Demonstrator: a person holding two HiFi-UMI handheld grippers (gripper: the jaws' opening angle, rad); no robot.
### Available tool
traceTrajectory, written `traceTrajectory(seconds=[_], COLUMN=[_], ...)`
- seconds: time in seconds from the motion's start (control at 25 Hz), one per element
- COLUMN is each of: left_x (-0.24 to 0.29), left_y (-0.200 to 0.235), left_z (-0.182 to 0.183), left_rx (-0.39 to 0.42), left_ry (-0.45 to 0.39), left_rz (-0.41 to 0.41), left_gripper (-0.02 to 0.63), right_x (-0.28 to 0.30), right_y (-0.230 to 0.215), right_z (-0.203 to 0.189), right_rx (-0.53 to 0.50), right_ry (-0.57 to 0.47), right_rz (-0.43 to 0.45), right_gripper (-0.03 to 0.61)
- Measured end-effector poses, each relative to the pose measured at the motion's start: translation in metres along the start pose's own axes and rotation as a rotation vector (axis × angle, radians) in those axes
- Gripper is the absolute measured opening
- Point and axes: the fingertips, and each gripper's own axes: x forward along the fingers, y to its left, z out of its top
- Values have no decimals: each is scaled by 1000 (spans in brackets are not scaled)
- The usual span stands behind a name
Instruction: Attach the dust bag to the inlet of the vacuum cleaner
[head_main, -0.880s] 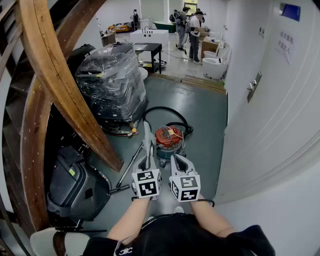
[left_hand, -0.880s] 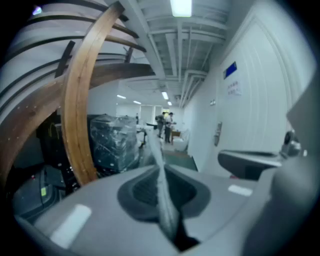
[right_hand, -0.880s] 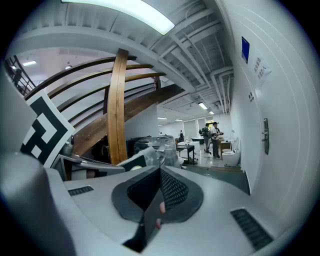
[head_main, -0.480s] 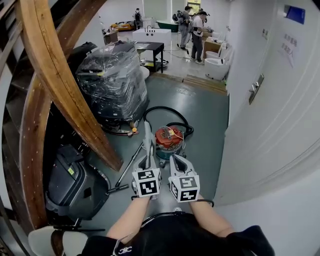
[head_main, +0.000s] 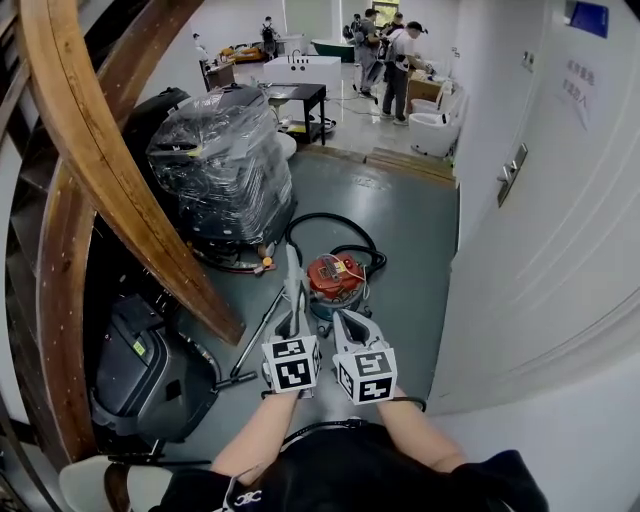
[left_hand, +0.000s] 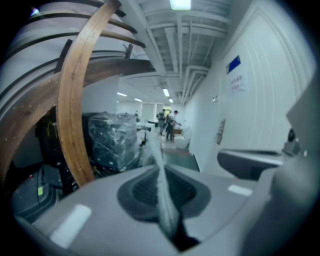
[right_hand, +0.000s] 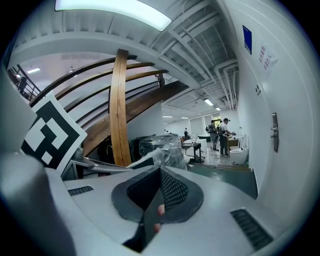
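On the grey floor (head_main: 400, 230) ahead of me, head view: the red vacuum cleaner (head_main: 334, 277) stands upright, its black hose (head_main: 345, 222) looped behind it. Against the earlier frames it has not shifted, and my two claws keep almost the same station, side by side just short of it. The people at the far end of the hall have changed places slightly. Both my forearms reach out from the bottom edge, close together and roughly parallel. The left gripper (head_main: 296, 318) and right gripper (head_main: 348, 322) point forward and somewhat downward toward the vacuum cleaner, marker cubes facing up at me. A thin whitish strip, which I take for the dust bag (head_main: 293, 280), rises from the left claw's tips and ends beside the vacuum cleaner; I cannot tell whether it touches it.

Left gripper view: the jaws are pressed onto the dust bag, seen edge-on as a pale sheet running up between the pads. A curved wooden beam (left_hand: 75, 110) and a plastic-wrapped machine (left_hand: 112, 142) lie beyond. The vacuum cleaner does not show here.

Right gripper view: the jaws are brought together with nothing clamped. The left claw's marker cube (right_hand: 50, 132) sits close at the left edge.
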Motion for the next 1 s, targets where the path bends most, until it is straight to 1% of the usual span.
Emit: traceTrajectory(seconds=[0.16,0.32,0.52,0.64,0.8,1.0], left_x=[14,27,39,43,53,70], left_y=[-12,-23,-36,-41,-43,-45], left_z=[2,6,6,3,-3,-2], left_rx=[4,-4,-26,-40,-61,-69], left_ry=[6,4,-3,4,32,42], left_rz=[4,15,43,57,62,64], left_gripper=[18,18,18,18,18,18], right_x=[3,8,12,13,15,22], right_y=[-21,-37,-55,-61,-65,-80], right_z=[0,-4,-5,-8,-15,-14], right_rx=[15,11,12,20,11,11], right_ry=[3,18,18,27,48,45], right_rz=[-4,27,37,52,77,75], right_gripper=[-2,-2,-2,-2,-2,-2])
